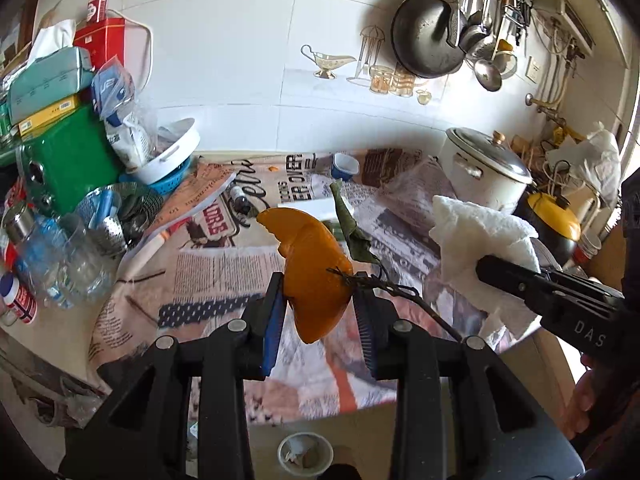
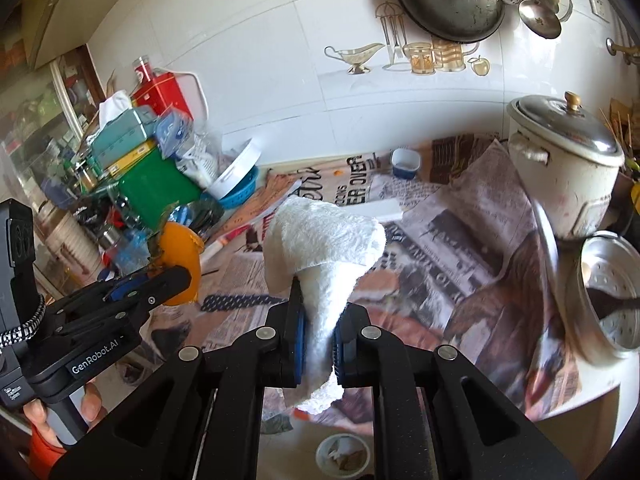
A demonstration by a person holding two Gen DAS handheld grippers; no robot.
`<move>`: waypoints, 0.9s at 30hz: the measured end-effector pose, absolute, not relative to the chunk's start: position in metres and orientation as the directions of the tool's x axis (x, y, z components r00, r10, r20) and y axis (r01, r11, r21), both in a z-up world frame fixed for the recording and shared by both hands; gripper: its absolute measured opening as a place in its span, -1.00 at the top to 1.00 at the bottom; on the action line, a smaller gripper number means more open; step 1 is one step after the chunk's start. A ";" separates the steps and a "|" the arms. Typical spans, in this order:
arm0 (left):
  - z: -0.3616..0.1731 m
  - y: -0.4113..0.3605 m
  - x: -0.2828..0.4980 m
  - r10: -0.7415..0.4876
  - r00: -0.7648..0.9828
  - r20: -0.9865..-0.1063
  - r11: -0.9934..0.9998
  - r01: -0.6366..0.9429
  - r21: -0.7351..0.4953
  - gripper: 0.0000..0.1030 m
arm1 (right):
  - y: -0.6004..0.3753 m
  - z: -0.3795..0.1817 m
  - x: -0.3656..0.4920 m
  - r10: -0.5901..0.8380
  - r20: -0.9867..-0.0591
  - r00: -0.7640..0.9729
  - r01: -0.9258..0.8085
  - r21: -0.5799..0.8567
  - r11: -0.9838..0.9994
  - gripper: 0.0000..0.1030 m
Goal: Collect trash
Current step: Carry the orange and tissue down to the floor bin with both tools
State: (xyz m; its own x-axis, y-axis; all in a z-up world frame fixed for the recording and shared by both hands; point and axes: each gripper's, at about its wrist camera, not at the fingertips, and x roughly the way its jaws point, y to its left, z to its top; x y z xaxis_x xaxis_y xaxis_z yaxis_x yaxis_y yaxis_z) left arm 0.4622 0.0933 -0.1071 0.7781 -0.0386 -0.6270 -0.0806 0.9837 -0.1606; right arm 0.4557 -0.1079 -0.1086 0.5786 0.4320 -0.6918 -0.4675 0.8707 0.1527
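My left gripper [image 1: 320, 304] is shut on a curved piece of orange peel [image 1: 312, 268], held above the newspaper-covered counter [image 1: 208, 264]. A dried leaf on a twig [image 1: 352, 232] hangs beside the peel. My right gripper [image 2: 318, 320] is shut on a crumpled white paper towel [image 2: 320, 236], also lifted over the counter. Each gripper shows in the other's view: the right gripper [image 1: 486, 268] with its towel [image 1: 480, 236] at the right, the left gripper [image 2: 176, 276] with the peel [image 2: 182, 256] at the left. A small bin with scraps [image 1: 305, 455] sits low below the counter edge.
Boxes, a green tin [image 1: 68, 160], bottles and a white tray [image 1: 172, 152] crowd the counter's left end. A white rice cooker [image 2: 564, 176] and a steamer pot [image 2: 608, 292] stand at the right. A small blue cup [image 2: 405, 164] sits by the tiled wall. Pans and ladles hang above.
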 end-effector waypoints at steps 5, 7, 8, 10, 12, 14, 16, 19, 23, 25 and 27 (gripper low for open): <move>-0.116 0.110 0.401 -0.057 0.766 -0.640 0.987 -0.055 -0.154 0.36 | -0.094 -0.128 0.403 0.420 -0.697 0.581 -0.423 0.182 0.887 0.80; -0.119 0.116 0.374 -0.063 0.765 -0.640 0.988 -0.042 -0.148 0.36 | -0.087 -0.136 0.380 0.411 -0.698 0.587 -0.407 0.184 0.895 0.80; -0.120 0.120 0.361 -0.066 0.765 -0.641 0.989 -0.036 -0.146 0.36 | -0.086 -0.138 0.370 0.408 -0.697 0.589 -0.400 0.187 0.897 0.80; -0.123 0.125 0.337 -0.075 0.759 -0.646 0.989 -0.027 -0.146 0.36 | -0.082 -0.144 0.349 0.404 -0.700 0.590 -0.385 0.196 0.902 0.80; -0.125 0.129 0.322 -0.082 0.751 -0.655 0.989 -0.019 -0.145 0.36 | -0.079 -0.147 0.331 0.400 -0.706 0.585 -0.370 0.207 0.906 0.80; -0.129 0.132 0.308 -0.082 0.738 -0.670 0.990 -0.015 -0.137 0.36 | -0.076 -0.148 0.317 0.393 -0.714 0.579 -0.356 0.212 0.910 0.80; -0.134 0.134 0.299 -0.091 0.722 -0.686 0.989 -0.013 -0.145 0.36 | -0.074 -0.149 0.305 0.383 -0.727 0.570 -0.345 0.211 0.914 0.80; -0.143 0.135 0.287 -0.105 0.697 -0.709 0.987 -0.015 -0.162 0.36 | -0.072 -0.153 0.293 0.364 -0.748 0.555 -0.333 0.201 0.921 0.80; -0.169 0.131 0.278 -0.118 0.659 -0.743 0.984 -0.025 -0.178 0.36 | -0.075 -0.171 0.281 0.340 -0.783 0.521 -0.310 0.198 0.930 0.80; -0.187 0.127 0.277 -0.119 0.633 -0.765 0.983 -0.035 -0.181 0.36 | -0.080 -0.186 0.277 0.327 -0.803 0.497 -0.298 0.196 0.934 0.80; -0.207 0.124 0.278 -0.124 0.604 -0.787 0.981 -0.044 -0.188 0.36 | -0.086 -0.203 0.275 0.313 -0.824 0.472 -0.287 0.192 0.938 0.80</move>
State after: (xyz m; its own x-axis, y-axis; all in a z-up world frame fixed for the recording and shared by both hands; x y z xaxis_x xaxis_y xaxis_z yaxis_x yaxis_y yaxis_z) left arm 0.2776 0.1236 -0.2074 0.6041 -0.1237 -0.7873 -0.0445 0.9811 -0.1883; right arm 0.2750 -0.0858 -0.2026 0.4720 0.3131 -0.8241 -0.2870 0.9385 0.1922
